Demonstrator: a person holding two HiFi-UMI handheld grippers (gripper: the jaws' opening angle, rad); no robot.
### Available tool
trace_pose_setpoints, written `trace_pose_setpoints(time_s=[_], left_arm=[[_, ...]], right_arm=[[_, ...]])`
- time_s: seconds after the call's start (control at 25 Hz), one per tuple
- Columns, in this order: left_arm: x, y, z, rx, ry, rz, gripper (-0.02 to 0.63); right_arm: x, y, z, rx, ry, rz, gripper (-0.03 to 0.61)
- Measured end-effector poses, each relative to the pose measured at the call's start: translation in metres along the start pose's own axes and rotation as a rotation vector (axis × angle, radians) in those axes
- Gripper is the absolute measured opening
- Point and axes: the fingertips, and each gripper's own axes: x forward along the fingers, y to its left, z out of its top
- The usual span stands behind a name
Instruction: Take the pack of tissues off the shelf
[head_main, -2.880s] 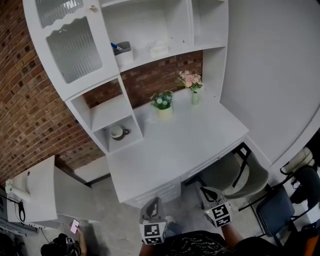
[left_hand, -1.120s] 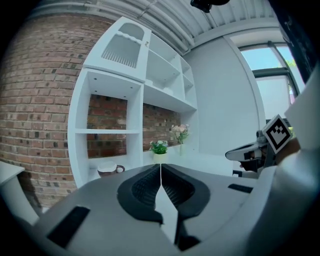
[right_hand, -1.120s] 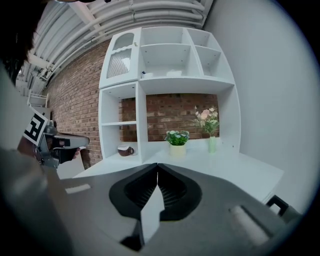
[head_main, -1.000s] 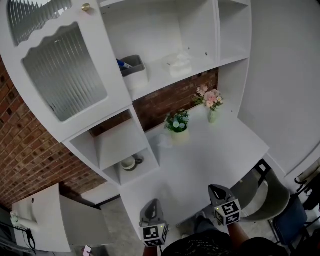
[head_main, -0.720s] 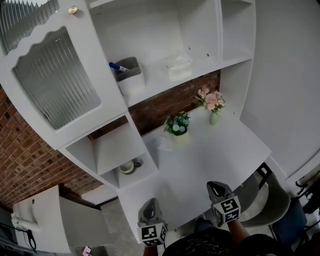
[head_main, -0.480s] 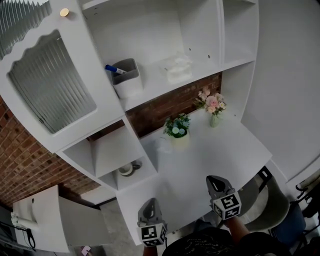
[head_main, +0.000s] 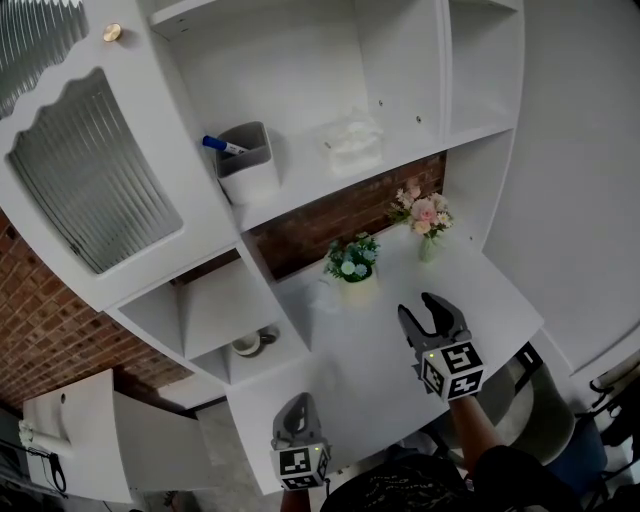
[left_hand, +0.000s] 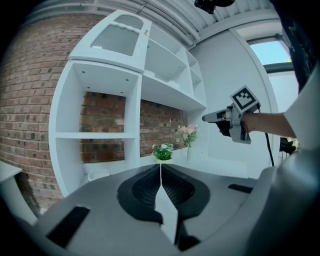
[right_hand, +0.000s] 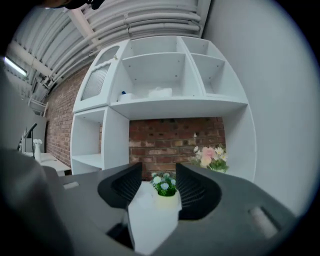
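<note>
Tissue pack (head_main: 355, 145) blurred, detail unreadable; marker (head_main: 222, 146) end hidden inside grey bin (head_main: 250, 178)

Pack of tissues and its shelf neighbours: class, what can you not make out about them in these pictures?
Pack of tissues: too small and white on white in the head view and the right gripper view; any print is unreadable.
Grey holder: in the head view its wall hides everything inside except the top of the pen.
Cupboard door: in the head view its ribbed glass blurs whatever stands behind.
</note>
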Motion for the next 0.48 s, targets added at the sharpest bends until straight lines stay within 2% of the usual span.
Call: trace_pose_setpoints(time_s=[0.08, 0.24, 0.48], left_arm=[[0.0, 0.0, 0.004, 0.0, -0.002, 0.005, 0.012], [0.004, -0.002, 0.004, 0.019, 0.006, 0.004, 0.012], [0.007, 0.006, 0.001, 0.006, 0.01, 0.035, 0.012]], right_arm=[[0.011, -0.002, 0.019, 0.003, -0.015, 0.002, 0.229], [0.03, -0.004, 0.05, -0.012, -0.032, 0.012, 0.258], [0.046, -0.003, 0.108, -0.029, -0.139, 0.013, 0.346]])
